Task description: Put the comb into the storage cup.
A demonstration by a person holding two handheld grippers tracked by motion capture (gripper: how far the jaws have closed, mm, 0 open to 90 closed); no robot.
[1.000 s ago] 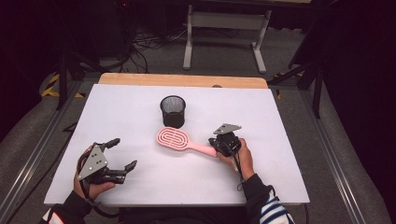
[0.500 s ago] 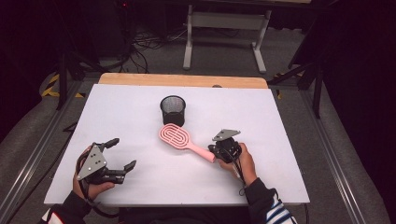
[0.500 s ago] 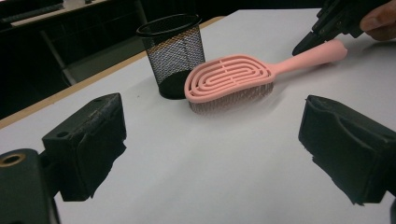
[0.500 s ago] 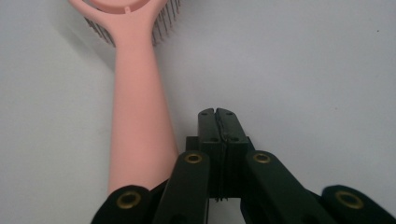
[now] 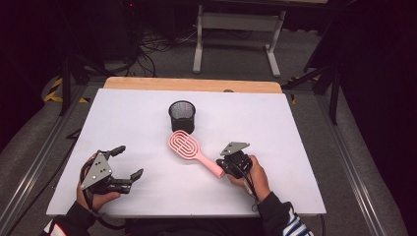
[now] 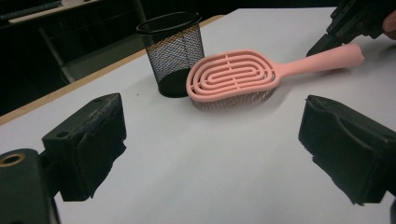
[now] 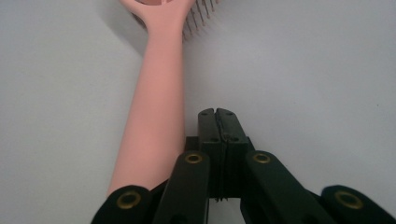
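1. The right tool [image 7: 218, 112] has its jaws pressed flat together with nothing between them; in the right gripper view the pink hairbrush [image 7: 156, 107] handle lies just beside them, to their left, touching or nearly touching the tool body. Clenched like this it can only shove the handle. A sideways nudge would likely spin the brush on the worktop [image 5: 295, 128] rather than lift it.

2. To take the handle, the jaws must first spread and then straddle it. If they spread while so close alongside, one jaw may strike the handle and knock it out of line.

3. In the high view the hairbrush [image 5: 189, 149] lies bristles down near the middle of the worktop, its handle end by the right tool [image 5: 227, 169] and its head pointing at the black mesh cup [image 5: 182, 116]. Head and cup are close; I cannot tell whether they touch. A push along the handle could drive the head into the cup, which looks light, and tip or slide it.

4. A grip at the very end of the handle would leave the head drooping and liable to swing.

5. The left tool [image 5: 125, 161] rests released, jaws wide apart and empty, well apart from the brush, too far to steady the cup.
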